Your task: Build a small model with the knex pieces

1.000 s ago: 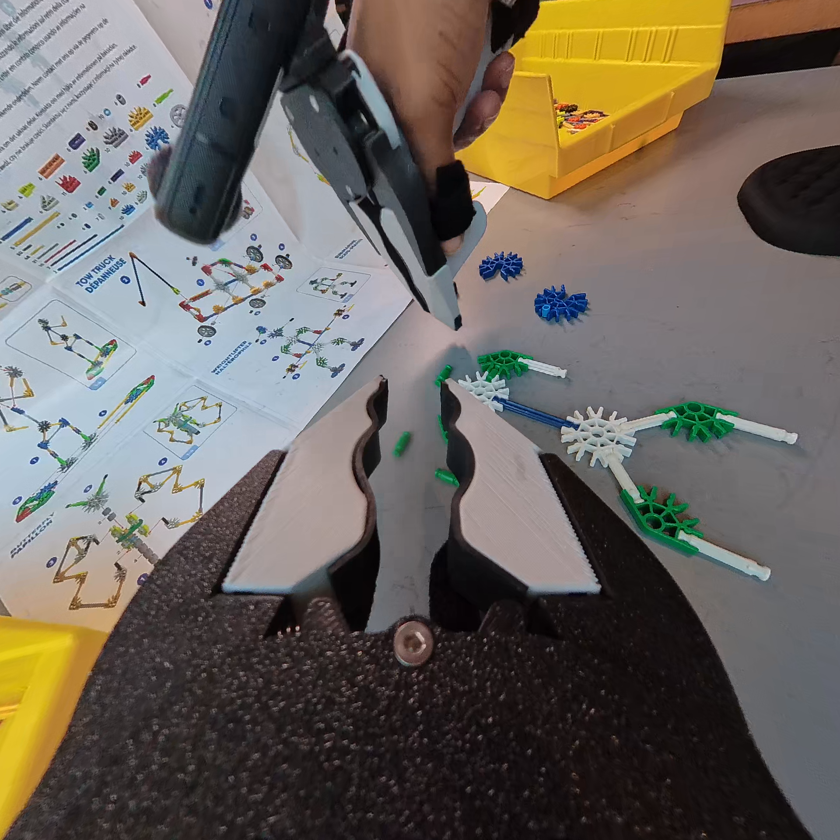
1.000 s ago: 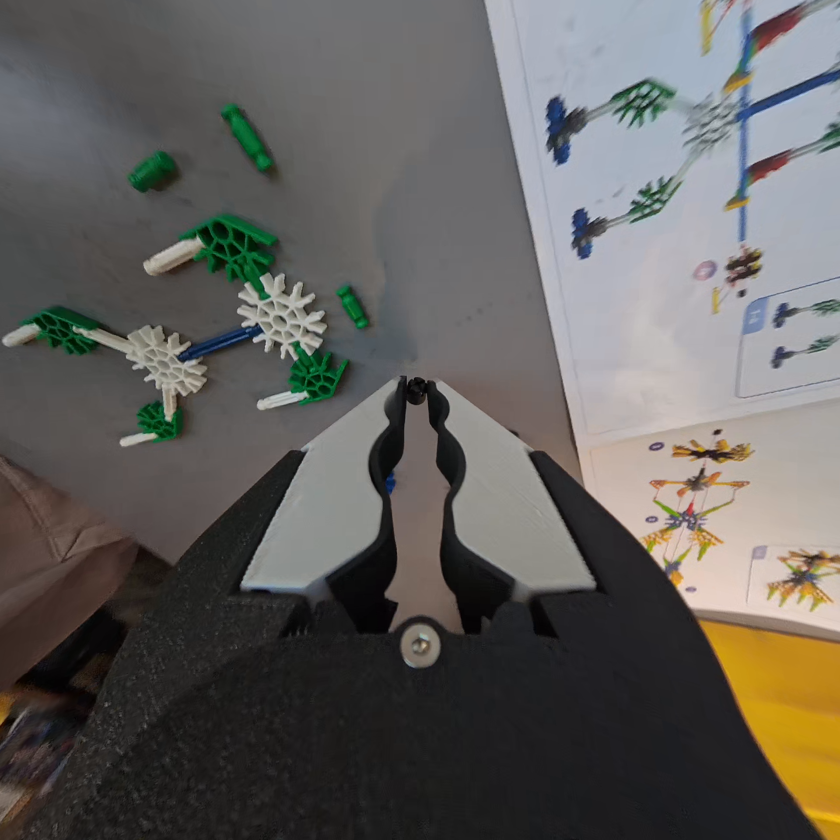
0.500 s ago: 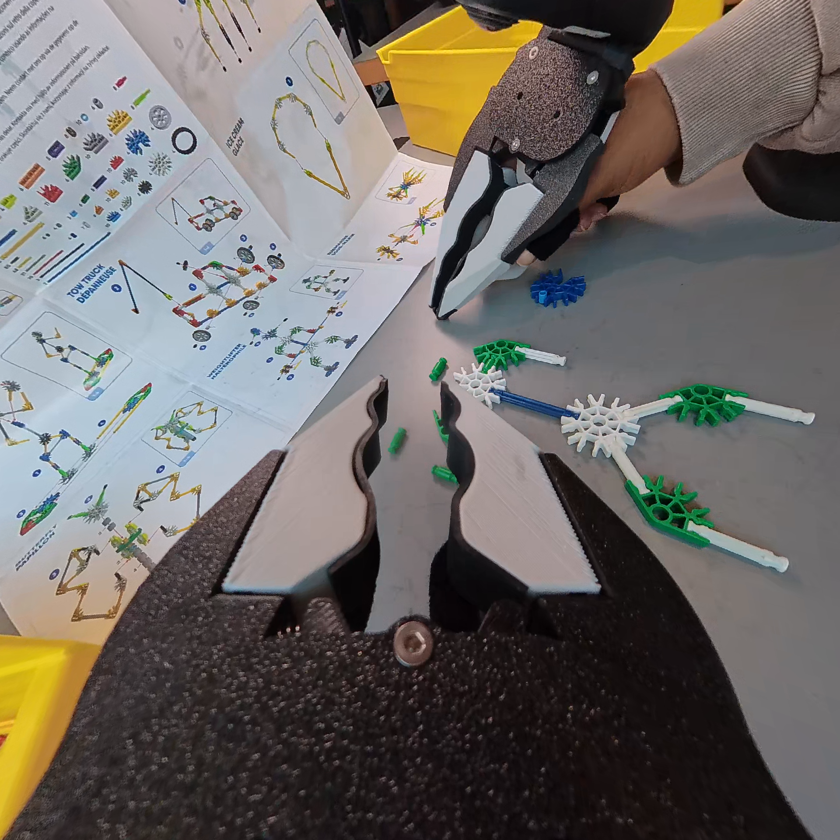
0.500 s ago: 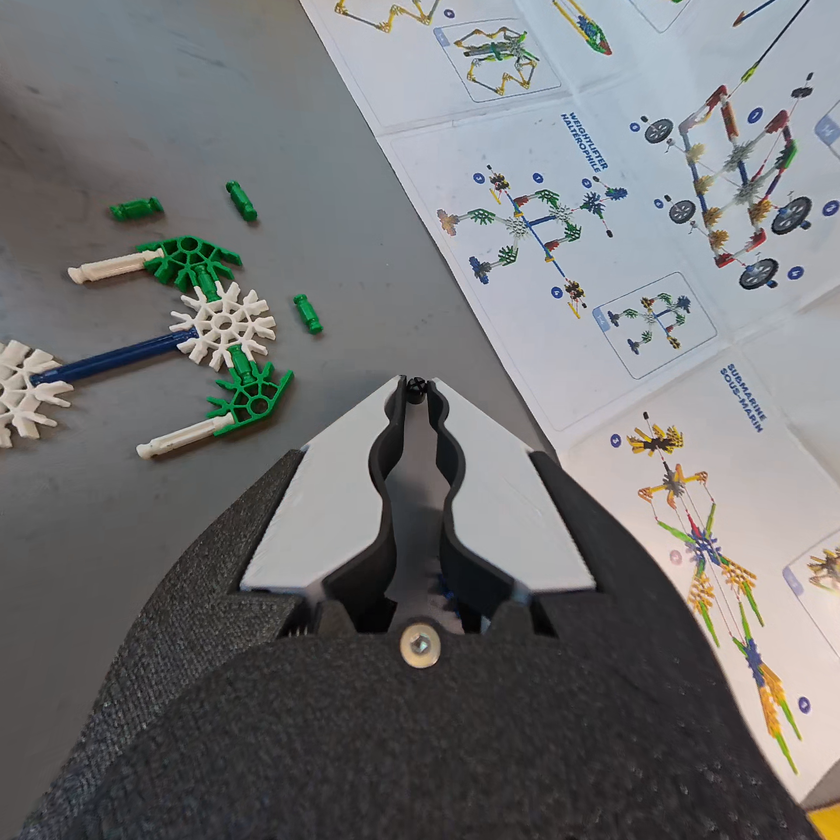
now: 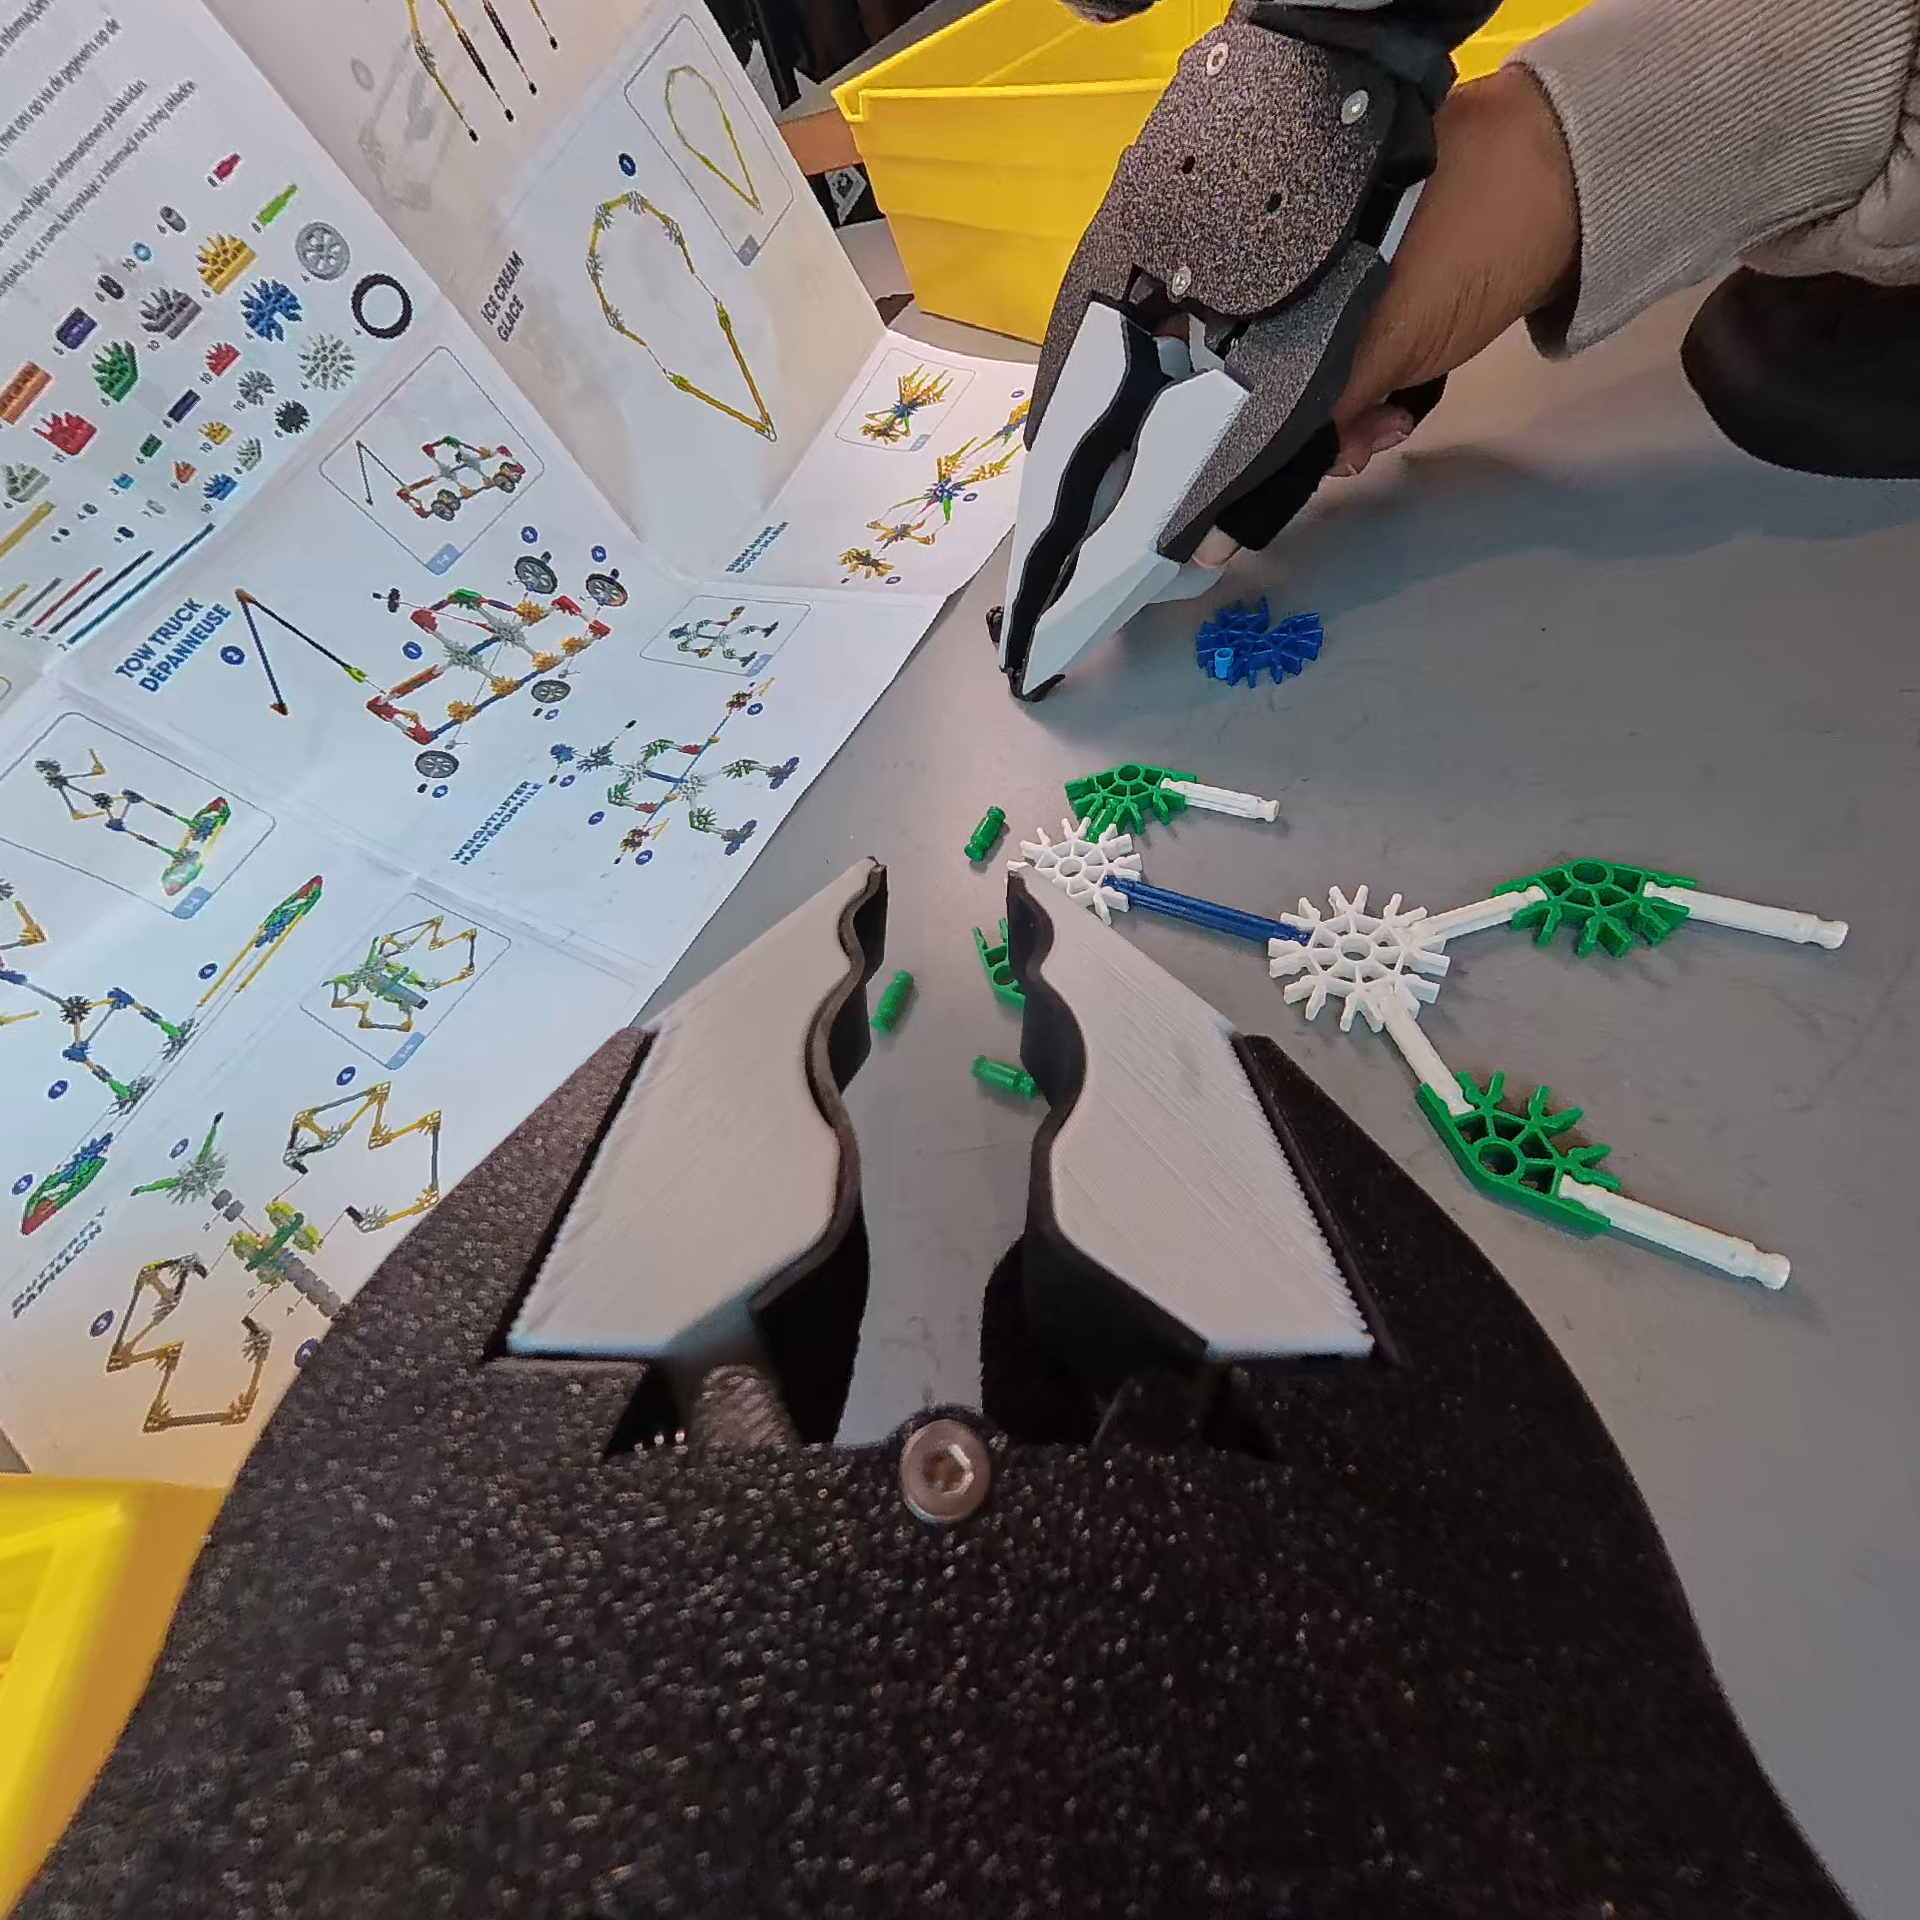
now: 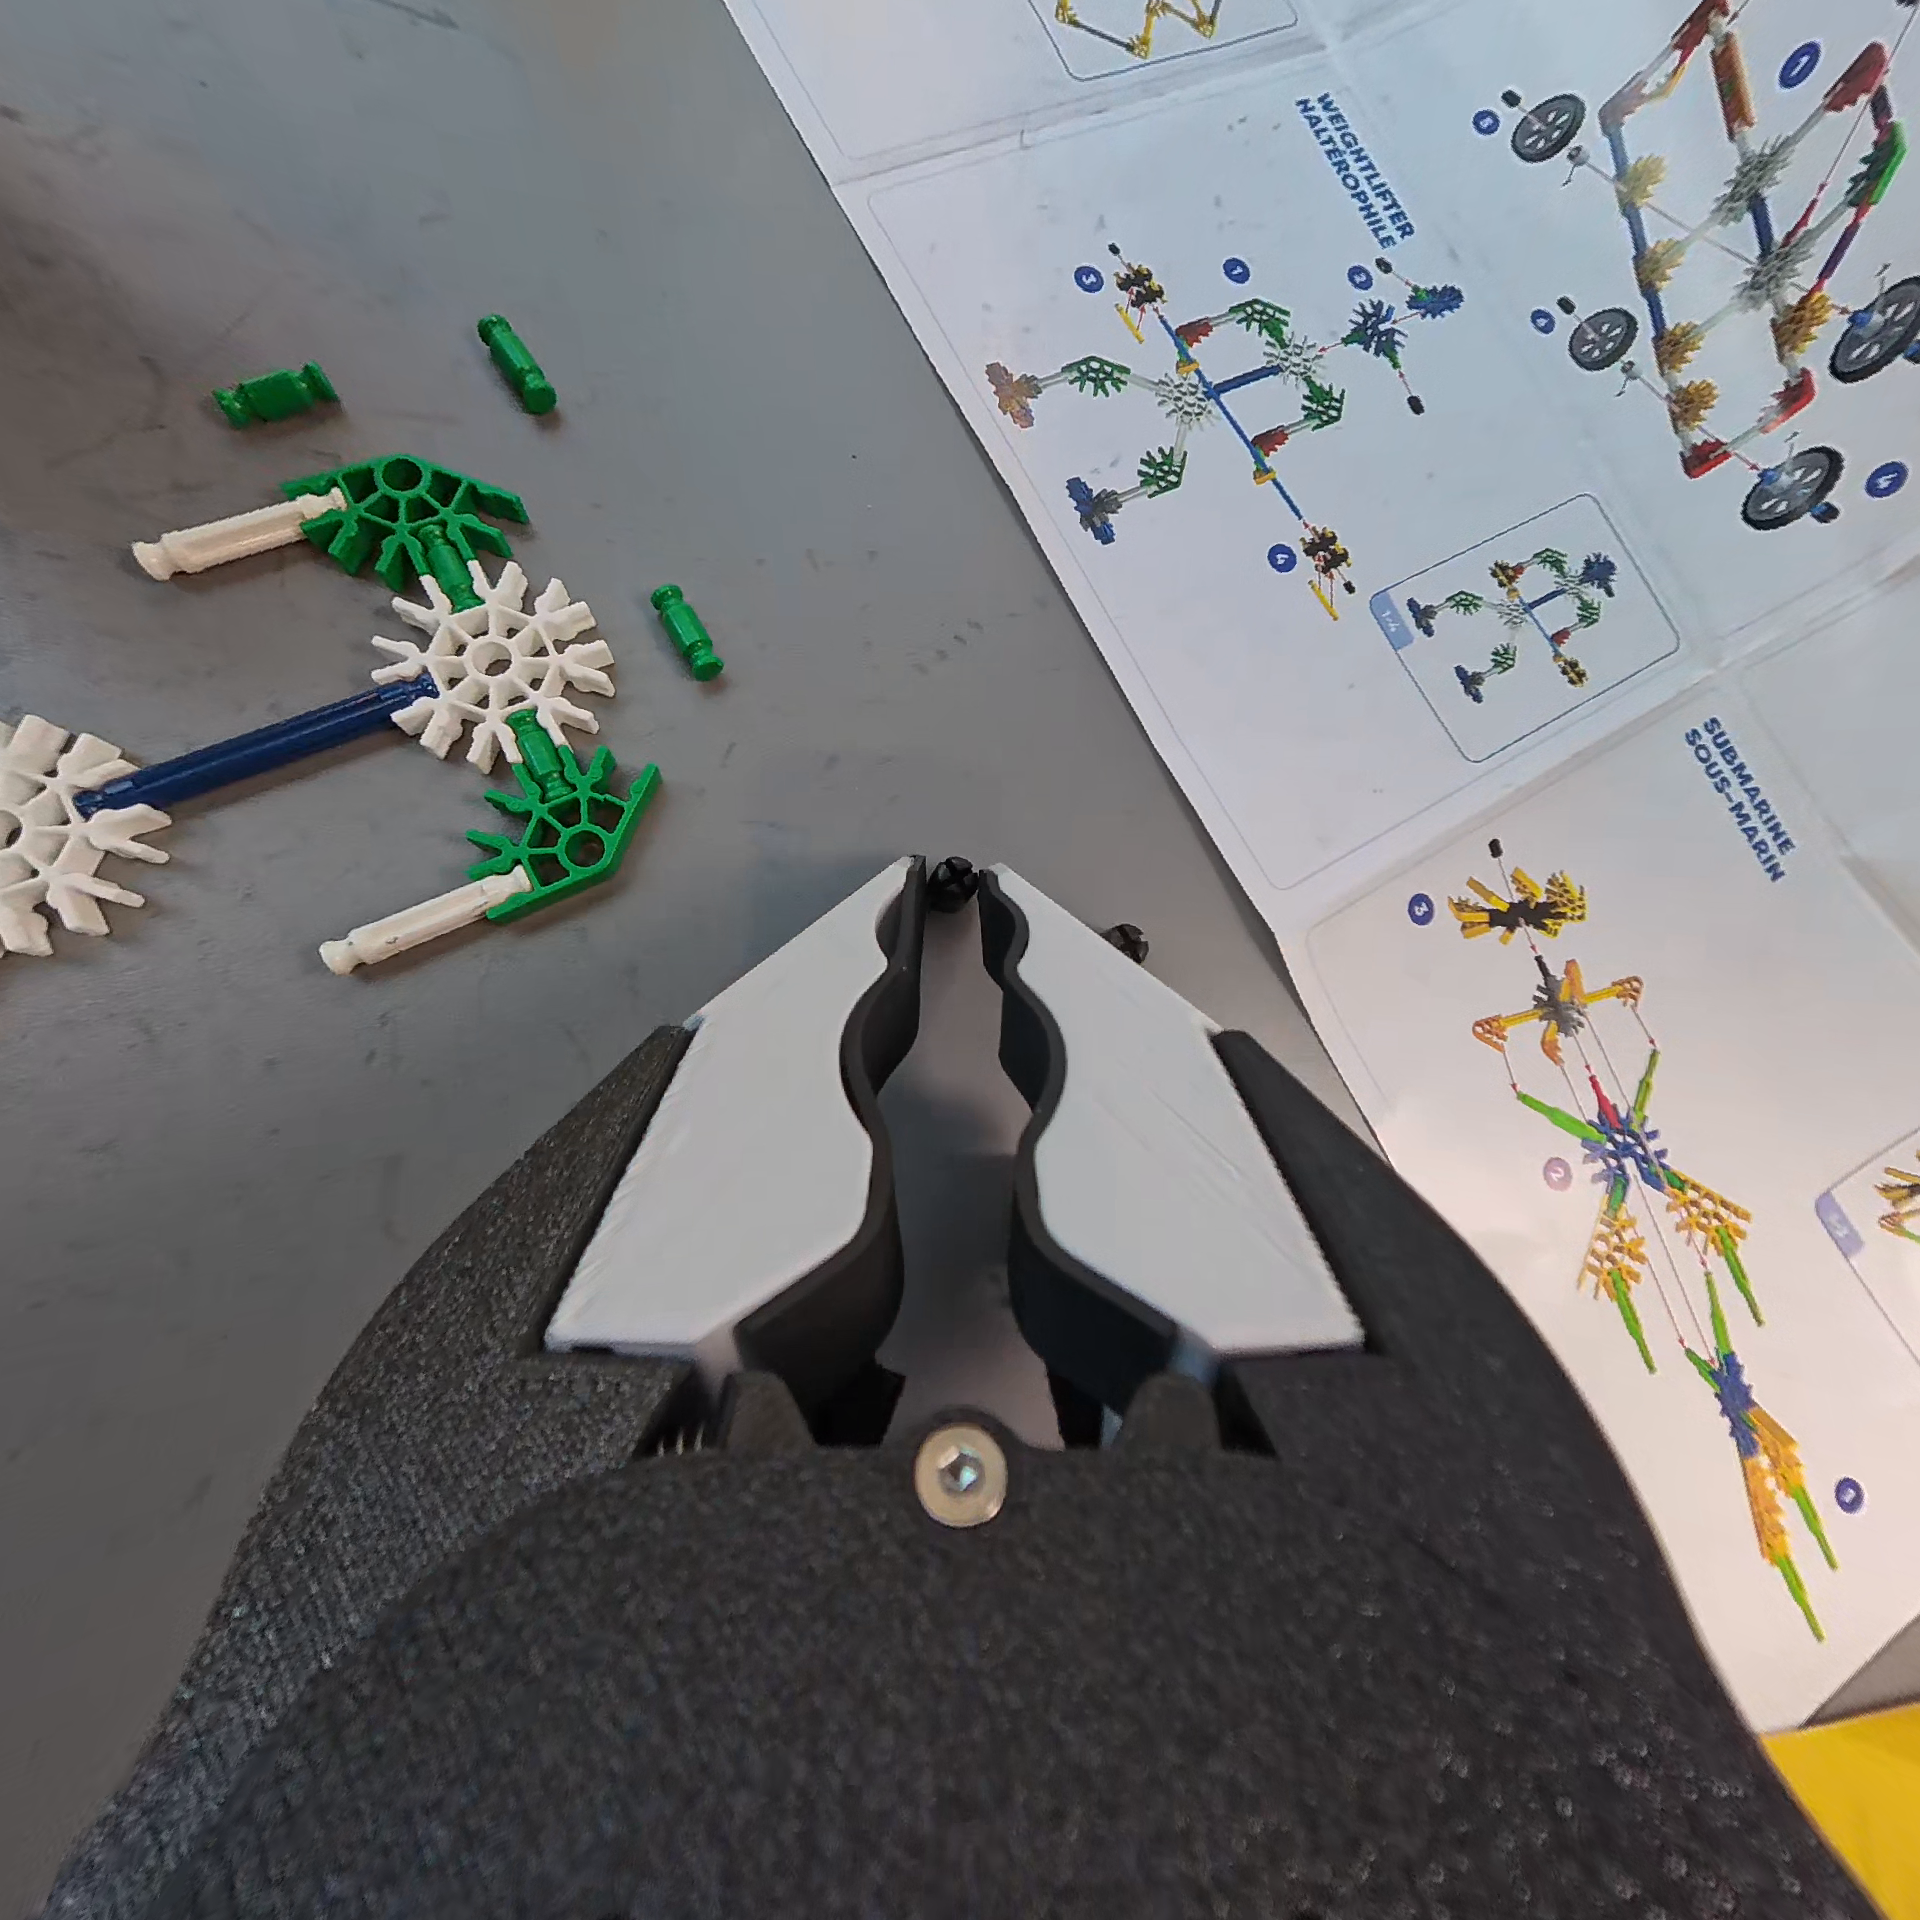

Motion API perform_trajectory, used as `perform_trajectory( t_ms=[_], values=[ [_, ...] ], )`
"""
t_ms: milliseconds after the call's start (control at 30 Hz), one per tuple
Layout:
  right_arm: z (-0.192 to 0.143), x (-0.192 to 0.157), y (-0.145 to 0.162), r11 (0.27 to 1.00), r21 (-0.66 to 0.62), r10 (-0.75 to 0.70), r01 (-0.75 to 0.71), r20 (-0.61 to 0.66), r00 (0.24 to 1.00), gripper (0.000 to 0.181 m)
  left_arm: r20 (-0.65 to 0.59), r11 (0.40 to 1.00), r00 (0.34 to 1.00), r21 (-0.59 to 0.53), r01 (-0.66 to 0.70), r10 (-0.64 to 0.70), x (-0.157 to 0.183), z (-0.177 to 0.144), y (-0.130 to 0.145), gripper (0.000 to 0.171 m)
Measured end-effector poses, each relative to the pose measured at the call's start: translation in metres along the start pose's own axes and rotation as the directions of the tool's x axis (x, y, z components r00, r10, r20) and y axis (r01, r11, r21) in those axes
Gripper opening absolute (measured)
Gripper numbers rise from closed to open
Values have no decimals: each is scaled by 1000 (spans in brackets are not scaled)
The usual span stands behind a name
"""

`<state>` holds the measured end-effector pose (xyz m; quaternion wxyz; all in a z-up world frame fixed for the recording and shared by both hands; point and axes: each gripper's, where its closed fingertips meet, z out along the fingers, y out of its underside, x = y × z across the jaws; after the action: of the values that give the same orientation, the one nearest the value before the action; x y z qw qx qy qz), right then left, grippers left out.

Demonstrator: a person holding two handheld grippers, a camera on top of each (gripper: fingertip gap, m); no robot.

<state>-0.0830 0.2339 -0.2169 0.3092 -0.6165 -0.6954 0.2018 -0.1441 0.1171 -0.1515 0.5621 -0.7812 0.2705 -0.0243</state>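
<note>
My left gripper point(image 5: 945, 883) is open and empty, low over the grey table point(image 5: 1558, 675). Small green rods point(image 5: 891, 1003) lie between and just ahead of its fingers. To its right lies an assembly point(image 5: 1351, 951) of white snowflake connectors, a blue rod, green connectors and white rods; it also shows in the right wrist view point(image 6: 494, 660). My right gripper point(image 6: 951, 878) is shut on a tiny black piece point(image 6: 953, 883), tips down at the table by the instruction sheet's edge. It shows in the left wrist view point(image 5: 1023, 675), held by a hand. A second black piece point(image 6: 1130, 940) lies beside its right finger.
A large folded instruction sheet point(image 5: 416, 623) covers the table's left side and also shows in the right wrist view point(image 6: 1507, 520). A blue connector point(image 5: 1257, 649) lies by the right gripper. Yellow bins stand at the back point(image 5: 997, 177) and near left point(image 5: 62, 1621). Loose green rods point(image 6: 686, 632) lie about. The tips of one gripper are about 15 cm away from the tips of the other.
The right gripper, still shut on the black piece, came down from above the sheet to the table edge by the sheet. The left gripper stayed still and open.
</note>
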Motion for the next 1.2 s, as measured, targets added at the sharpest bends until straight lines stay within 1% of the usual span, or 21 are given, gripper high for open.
perform_trajectory(
  t_ms=[133, 233, 300, 500, 567, 633, 700, 833, 967, 1200],
  values=[
    [-2, 1, -4, 1000, -4, -12, 12, 4, 1000, 14, 2, 1000, 1000, 0, 0, 0, -1, 0, 0, 21],
    [-12, 7, -17, 999, 43, 26, -27, 8, 1000, 14, -2, 1000, 1000, -2, 11, -11, -1, -1, 1, 21],
    [-18, 9, -21, 997, 43, 60, -62, 33, 998, 14, -8, 1000, 1000, -2, 22, -22, 0, -1, 0, 21],
    [-10, 4, -6, 995, -52, 94, -90, 73, 993, 14, -10, 1000, 1000, -6, 18, -18, 0, 0, 1, 21],
    [-6, 2, -4, 994, -64, 88, -84, 78, 993, 13, -8, 1000, 1000, -6, 17, -17, 0, 0, 1, 21],
    [-3, 0, -2, 994, -84, 81, -74, 82, 993, 7, -7, 1000, 1000, -5, 20, -20, -1, -1, 1, 21],
    [-3, 1, -4, 994, -83, 75, -69, 78, 994, 7, -6, 1000, 1000, -5, 21, -21, -1, -1, 1, 21],
    [-9, 19, -18, 990, -31, 137, -135, 49, 989, 7, -9, 1000, 1000, -3, 19, -19, 0, -1, 0, 21],
    [-4, 38, -9, 982, -90, 166, -164, 16, 986, 7, -10, 1000, 1000, -5, 15, -15, 0, -1, 0, 21],
    [5, 37, 0, 979, -124, 165, -161, 24, 986, 7, -5, 1000, 1000, -2, 20, -20, -1, -2, -1, 21]
  ],
)
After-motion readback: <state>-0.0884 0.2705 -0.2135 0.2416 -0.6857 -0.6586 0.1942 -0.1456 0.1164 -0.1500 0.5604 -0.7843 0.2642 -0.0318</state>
